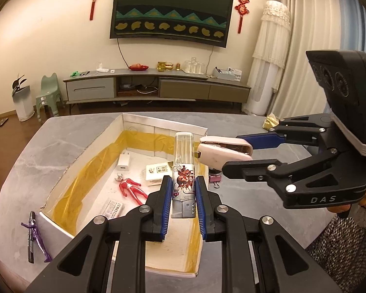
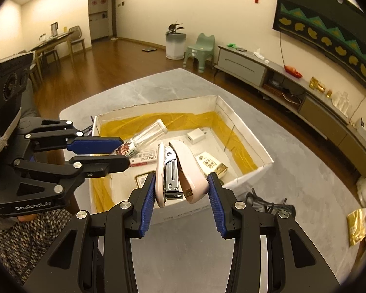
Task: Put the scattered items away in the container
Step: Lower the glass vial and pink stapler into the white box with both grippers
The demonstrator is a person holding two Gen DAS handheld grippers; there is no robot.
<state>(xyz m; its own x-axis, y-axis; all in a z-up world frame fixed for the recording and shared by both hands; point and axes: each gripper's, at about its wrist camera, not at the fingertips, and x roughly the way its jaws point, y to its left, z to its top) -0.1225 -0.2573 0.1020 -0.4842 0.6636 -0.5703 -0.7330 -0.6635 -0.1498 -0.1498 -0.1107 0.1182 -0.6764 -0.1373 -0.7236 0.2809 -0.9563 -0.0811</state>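
A white cardboard box (image 1: 61, 193) (image 2: 246, 178) lined with yellow tape sits on the grey table. My left gripper (image 1: 183, 180) (image 2: 125, 153) is shut on a clear-capped tube with a cartoon label (image 1: 183, 171) (image 2: 146, 138), held over the box's near right part. My right gripper (image 2: 181, 178) (image 1: 234, 152) is shut on a pink stapler (image 2: 170, 168) (image 1: 225, 150), its halves splayed apart, above the box's right edge. On the box floor lie a white charger (image 1: 124, 162) (image 2: 196, 135), a red figure (image 1: 131, 188), a small white carton (image 1: 157, 172) (image 2: 208, 163) and a flat pack (image 1: 113, 208).
A purple figure and a black tool (image 1: 35, 234) lie on the table left of the box. A pink binder clip (image 1: 214, 179) and black clips (image 2: 263, 202) sit by its right side. A gold packet (image 2: 357, 227) lies further right. A TV cabinet stands beyond the table.
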